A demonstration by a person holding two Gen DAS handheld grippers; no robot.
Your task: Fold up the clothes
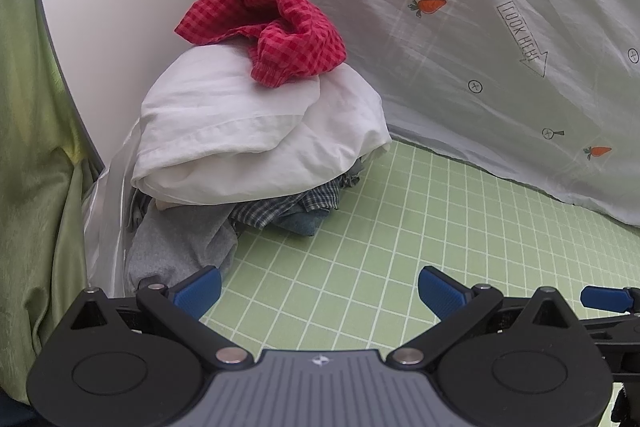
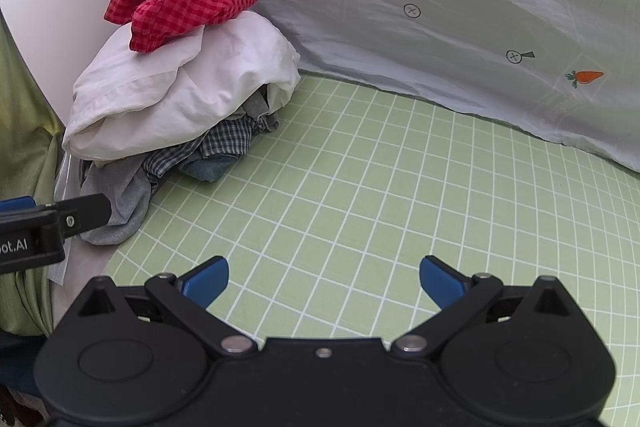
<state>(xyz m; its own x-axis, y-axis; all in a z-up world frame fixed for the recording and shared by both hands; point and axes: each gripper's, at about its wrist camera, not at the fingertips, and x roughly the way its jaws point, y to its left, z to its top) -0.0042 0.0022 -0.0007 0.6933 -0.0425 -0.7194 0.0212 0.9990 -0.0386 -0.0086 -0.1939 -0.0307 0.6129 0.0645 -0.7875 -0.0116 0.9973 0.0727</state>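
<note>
Two grippers: both w/ jaws spread wide, nothing between the blue pads, hovering over the mat
Left gripper [image 1: 319,291]: aimed at the pile, left pad just beside the grey cloth
Right gripper [image 2: 324,281]: over bare mat [image 2: 360,187], well apart from the clothes
Pile [image 1: 256,147]: far-left corner of the mat, against the wall
Top: red check piece [image 1: 272,23], crumpled
Under it: white cloth [image 1: 240,131], bulky, loosely folded
Bottom: plaid shirt [image 1: 288,207], grey cloth [image 1: 180,239], maybe denim [image 1: 300,221] too, hard to tell
Backdrop: pale sheet [image 1: 460,47] w/ carrot prints and "LOOK HERE" arrow
Left edge: green curtain [image 1: 36,147]
</note>
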